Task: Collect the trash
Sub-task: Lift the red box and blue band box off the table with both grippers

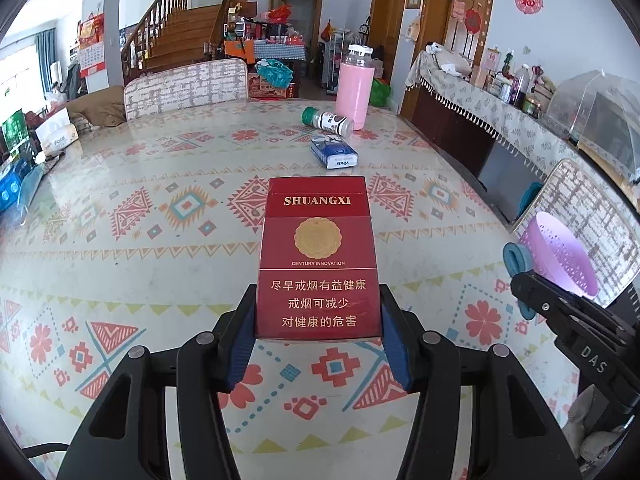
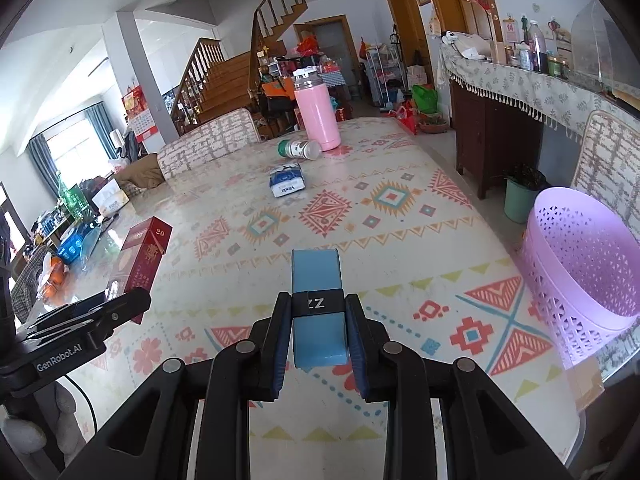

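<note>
Trash: one cigarette pack [image 1: 318, 258] in left claw [image 1: 318, 320]; one blue band [image 2: 317, 304] in right claw [image 2: 318, 344].

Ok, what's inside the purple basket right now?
The basket shows only its own perforated wall where its mouth is visible in the right wrist view; no trash shows there. Its bottom is hidden by the near rim, so that part can't be checked.

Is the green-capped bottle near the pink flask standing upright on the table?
No, the green-capped bottle lies on its side on the table, just in front of the upright pink flask.
</note>
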Demonstrator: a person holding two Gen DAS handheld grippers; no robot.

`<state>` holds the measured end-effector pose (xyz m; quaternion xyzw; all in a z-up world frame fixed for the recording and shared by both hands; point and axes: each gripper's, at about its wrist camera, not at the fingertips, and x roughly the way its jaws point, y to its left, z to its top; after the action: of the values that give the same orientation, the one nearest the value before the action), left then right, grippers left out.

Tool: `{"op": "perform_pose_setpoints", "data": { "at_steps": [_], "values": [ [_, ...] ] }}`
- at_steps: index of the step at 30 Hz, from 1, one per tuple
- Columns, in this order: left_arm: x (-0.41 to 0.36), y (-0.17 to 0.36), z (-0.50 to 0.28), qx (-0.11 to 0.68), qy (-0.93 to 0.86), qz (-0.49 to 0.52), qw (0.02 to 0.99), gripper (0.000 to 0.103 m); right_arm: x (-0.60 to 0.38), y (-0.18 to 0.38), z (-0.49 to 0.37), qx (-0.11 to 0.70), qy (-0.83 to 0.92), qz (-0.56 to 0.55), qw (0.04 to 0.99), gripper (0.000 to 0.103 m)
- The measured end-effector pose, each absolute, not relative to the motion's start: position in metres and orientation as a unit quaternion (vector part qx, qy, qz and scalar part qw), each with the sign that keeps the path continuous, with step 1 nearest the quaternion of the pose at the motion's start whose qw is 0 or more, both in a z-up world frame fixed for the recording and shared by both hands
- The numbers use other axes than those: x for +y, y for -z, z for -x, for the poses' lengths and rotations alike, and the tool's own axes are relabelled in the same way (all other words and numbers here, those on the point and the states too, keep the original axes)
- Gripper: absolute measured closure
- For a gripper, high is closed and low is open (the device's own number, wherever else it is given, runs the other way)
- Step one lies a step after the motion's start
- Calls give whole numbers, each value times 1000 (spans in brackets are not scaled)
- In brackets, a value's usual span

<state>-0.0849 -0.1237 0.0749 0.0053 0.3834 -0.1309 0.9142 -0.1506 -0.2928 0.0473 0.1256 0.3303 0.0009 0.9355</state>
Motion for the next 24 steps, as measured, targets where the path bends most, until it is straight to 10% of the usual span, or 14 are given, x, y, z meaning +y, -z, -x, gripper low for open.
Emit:
{"op": "perform_pose_setpoints", "data": {
  "at_steps": [24],
  "values": [
    [-127, -61, 85, 379, 102, -44, 919, 48, -280, -40, 147, 336, 9, -101, 937, 75]
  ]
}}
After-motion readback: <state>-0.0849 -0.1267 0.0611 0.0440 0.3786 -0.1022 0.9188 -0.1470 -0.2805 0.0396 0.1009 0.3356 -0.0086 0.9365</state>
